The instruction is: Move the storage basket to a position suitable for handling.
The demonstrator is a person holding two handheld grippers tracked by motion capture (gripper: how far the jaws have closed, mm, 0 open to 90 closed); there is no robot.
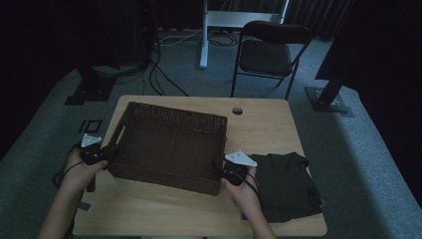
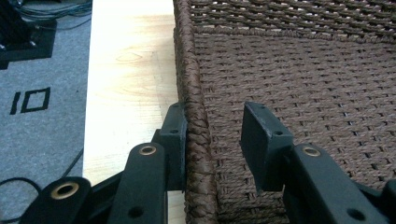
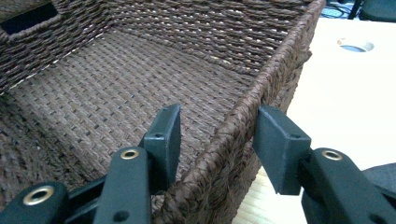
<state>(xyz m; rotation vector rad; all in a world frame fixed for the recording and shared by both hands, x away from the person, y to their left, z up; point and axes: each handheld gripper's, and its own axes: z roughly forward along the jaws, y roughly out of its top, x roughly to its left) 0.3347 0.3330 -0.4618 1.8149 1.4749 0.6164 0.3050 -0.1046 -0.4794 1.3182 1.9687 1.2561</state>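
Basket: one brown woven basket (image 1: 169,144), open-topped, on the left and middle of the table, a handle slot in its left wall.
Left gripper (image 1: 102,153): straddles the basket's left rim; outer jaw touches the rim, inner jaw stands clear, so not clamped.
Right gripper (image 1: 230,172): straddles the near right rim with gaps on both sides; jaws apart.
Cloth: one dark folded garment (image 1: 288,184) at the near right, just beside the right gripper.
Surface: one light wooden table (image 1: 149,209), a round cable hole (image 1: 237,110) at its far edge.
Room: grey carpet, dark curtains, one black folding chair (image 1: 268,52) beyond the table, cables on the floor.
Writing: black floor marks (image 2: 30,100) left of the table, reading roughly "10".
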